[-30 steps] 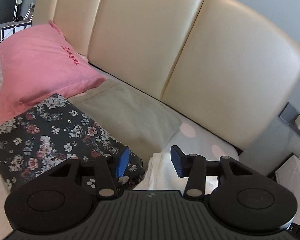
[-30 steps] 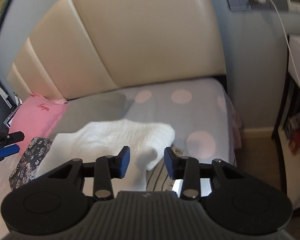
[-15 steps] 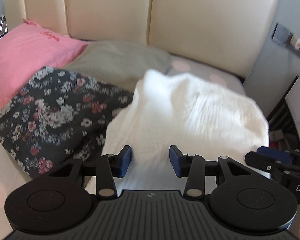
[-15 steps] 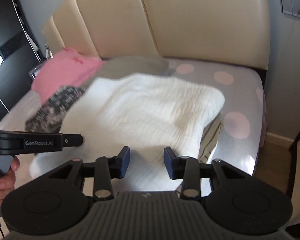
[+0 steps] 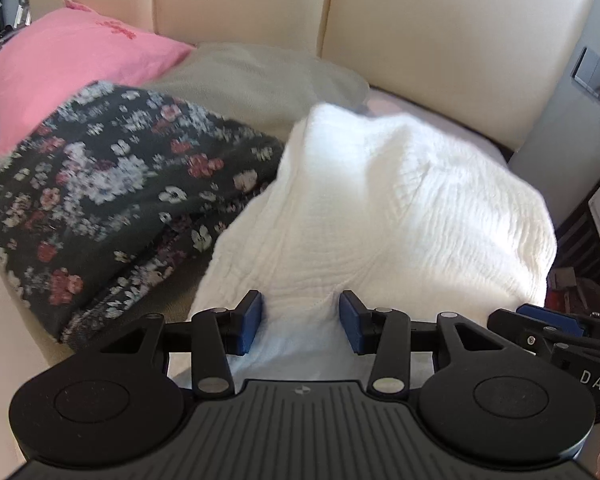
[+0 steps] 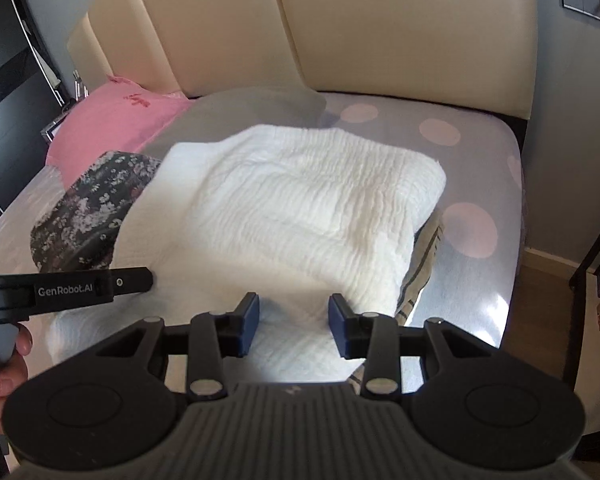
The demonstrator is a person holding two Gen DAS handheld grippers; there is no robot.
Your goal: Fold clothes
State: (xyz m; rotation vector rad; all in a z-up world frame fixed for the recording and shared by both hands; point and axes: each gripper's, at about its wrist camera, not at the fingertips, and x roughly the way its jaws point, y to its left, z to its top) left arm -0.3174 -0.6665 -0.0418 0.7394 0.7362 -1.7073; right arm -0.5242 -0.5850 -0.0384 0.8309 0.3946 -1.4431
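Note:
A white crinkled garment (image 5: 400, 208) (image 6: 300, 208) lies folded on the bed, its left edge resting against a dark floral garment (image 5: 120, 184) (image 6: 88, 208). My left gripper (image 5: 300, 322) hovers open over the white garment's near edge, nothing between its blue pads. My right gripper (image 6: 293, 324) is open too, just above the same near edge. Each gripper shows at the side of the other's view. A striped cloth (image 6: 420, 264) pokes out from under the white garment's right side.
A pink pillow (image 5: 72, 64) (image 6: 116, 120) and a grey pillow (image 5: 260, 80) lie against the cream padded headboard (image 5: 420, 32). The dotted sheet (image 6: 472, 184) ends at the bed's right edge, with floor and dark furniture (image 6: 596, 264) beyond. A person's hand (image 6: 4, 364) holds the left gripper.
Both grippers pulled back and dropped toward the white garment's near edge; the white garment, bunched a second ago, now lies spread and folded. Both grippers stayed open.

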